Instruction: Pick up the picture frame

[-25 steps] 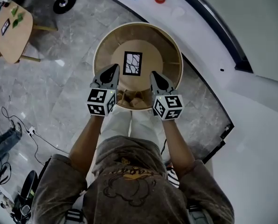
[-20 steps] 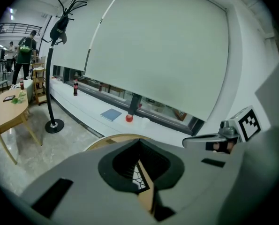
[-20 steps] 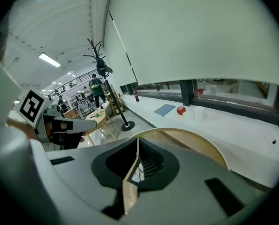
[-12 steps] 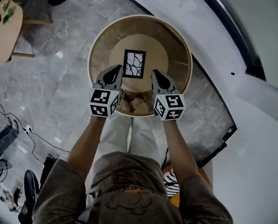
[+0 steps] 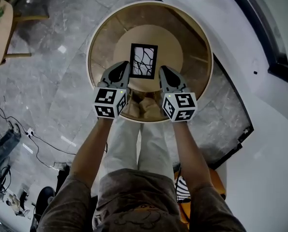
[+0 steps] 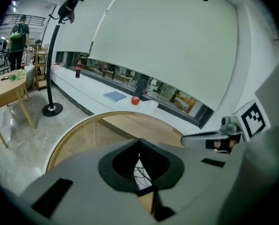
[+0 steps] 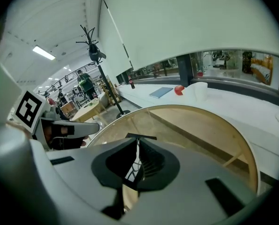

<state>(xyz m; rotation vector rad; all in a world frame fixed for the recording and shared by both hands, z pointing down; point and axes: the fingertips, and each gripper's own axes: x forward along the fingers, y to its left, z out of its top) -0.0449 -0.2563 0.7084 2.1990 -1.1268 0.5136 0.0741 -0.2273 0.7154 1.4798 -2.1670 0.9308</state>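
Side by side: left gripper [image 5: 124, 66], right gripper [image 5: 162, 68]; jaws pressed together, pointing downward; forearms [image 5: 91, 149] stretched forward.

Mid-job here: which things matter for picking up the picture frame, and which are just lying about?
Job: picture frame; round table under it; left tool and right tool, both shut and empty.
Lying about: blue book; red ball; bottle; coat stand; small wooden table.

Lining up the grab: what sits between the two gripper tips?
The picture frame, on the round table, sits between the shut left gripper and right gripper; the head view shows it.
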